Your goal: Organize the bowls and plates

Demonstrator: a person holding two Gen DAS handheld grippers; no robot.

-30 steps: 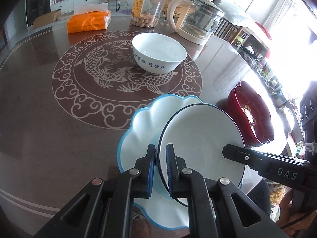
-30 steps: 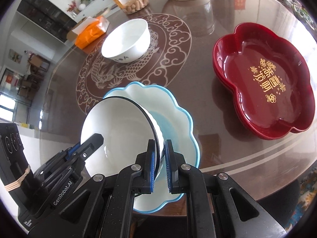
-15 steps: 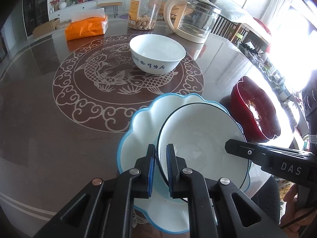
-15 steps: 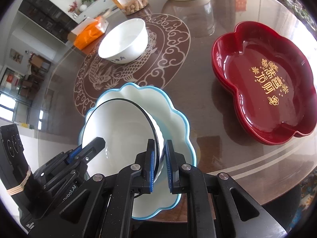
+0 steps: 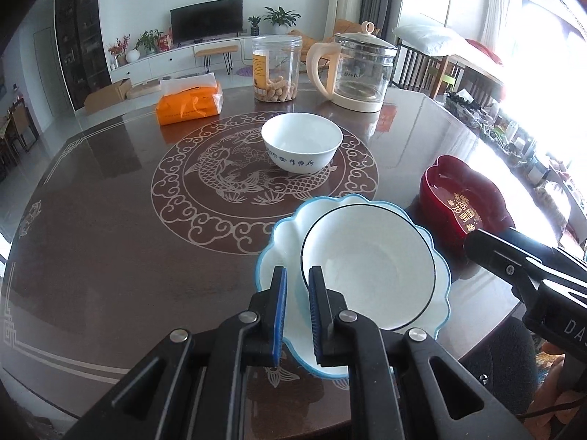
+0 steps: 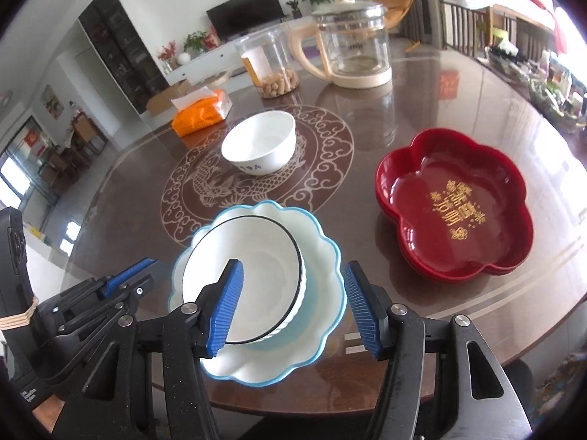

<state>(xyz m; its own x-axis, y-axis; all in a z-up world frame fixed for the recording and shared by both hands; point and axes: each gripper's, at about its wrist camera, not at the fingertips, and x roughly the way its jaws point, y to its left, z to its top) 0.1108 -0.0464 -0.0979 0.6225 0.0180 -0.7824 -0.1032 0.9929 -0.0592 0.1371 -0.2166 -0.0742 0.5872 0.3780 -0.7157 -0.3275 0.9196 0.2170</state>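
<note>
Two grippers over the blue-rimmed plate (image 6: 323,256): black-rimmed bowl (image 6: 253,278) sits inside it, tilted. Right gripper (image 6: 293,304) jaws opening wide, clear of the bowl. Left gripper (image 5: 297,311) jaws narrow, nothing pinched. Beyond the plate, white bowl (image 6: 258,143); right of it, red dish (image 6: 455,205).
</note>
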